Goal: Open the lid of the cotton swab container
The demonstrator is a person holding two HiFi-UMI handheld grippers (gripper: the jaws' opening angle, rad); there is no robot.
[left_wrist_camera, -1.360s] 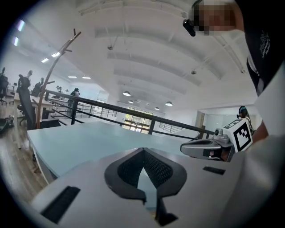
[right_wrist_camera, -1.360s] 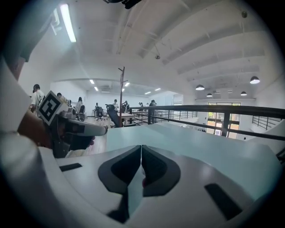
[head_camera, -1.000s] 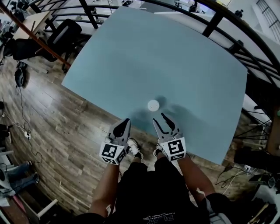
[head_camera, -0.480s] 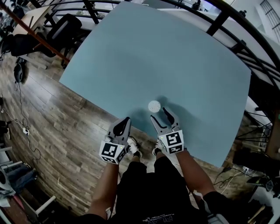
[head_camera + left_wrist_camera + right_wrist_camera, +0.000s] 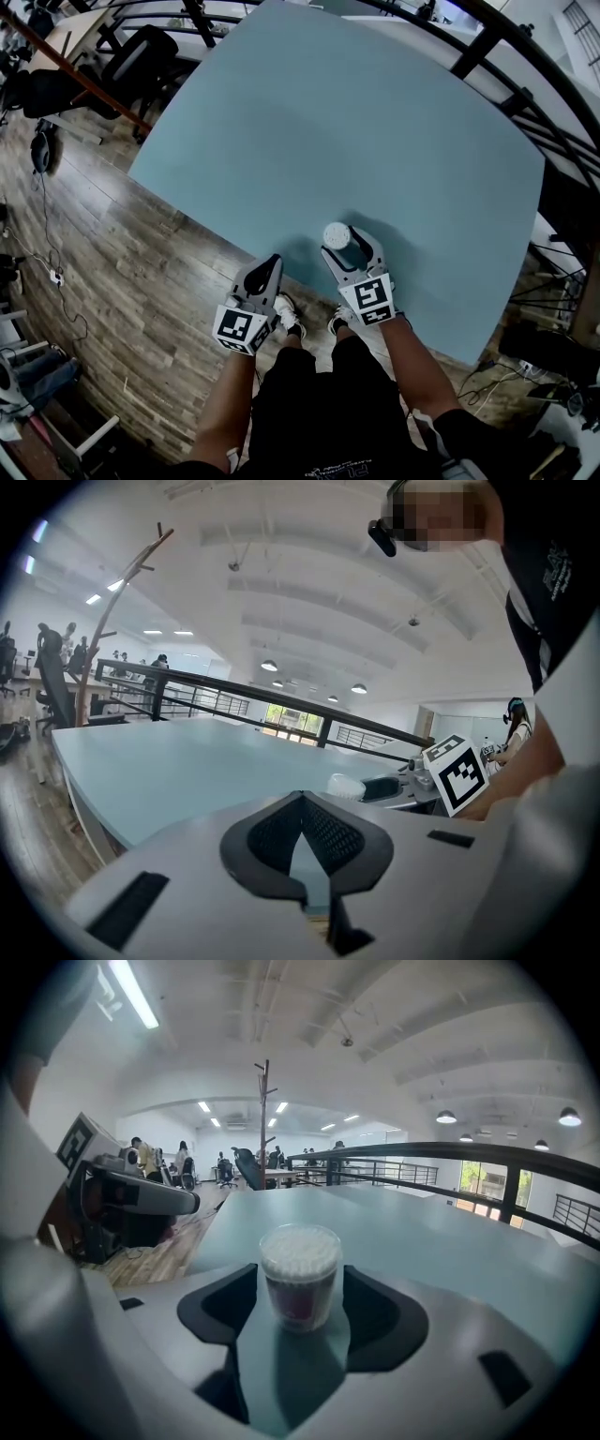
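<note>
The cotton swab container (image 5: 337, 234) is a small clear round tub with its white lid on. It stands upright near the front edge of the pale blue table (image 5: 375, 122). My right gripper (image 5: 351, 249) is open, its jaws have just been opening, and they now flank the container (image 5: 300, 1260). In the right gripper view a gap shows on each side between the tub and the black pads (image 5: 225, 1302). My left gripper (image 5: 266, 270) is shut and empty, held left of the tub at the table's edge. From the left gripper (image 5: 302, 803) view the container (image 5: 345, 786) shows to the right.
The table's front edge runs diagonally just under both grippers, with wooden floor (image 5: 122, 262) below it. An office chair (image 5: 141, 61) stands at the far left corner. A black railing (image 5: 525, 94) runs along the table's far right side.
My right gripper has moved forward and down toward the container, and its jaws have opened wider, so the tub now stands between them. The left gripper has stayed put.
</note>
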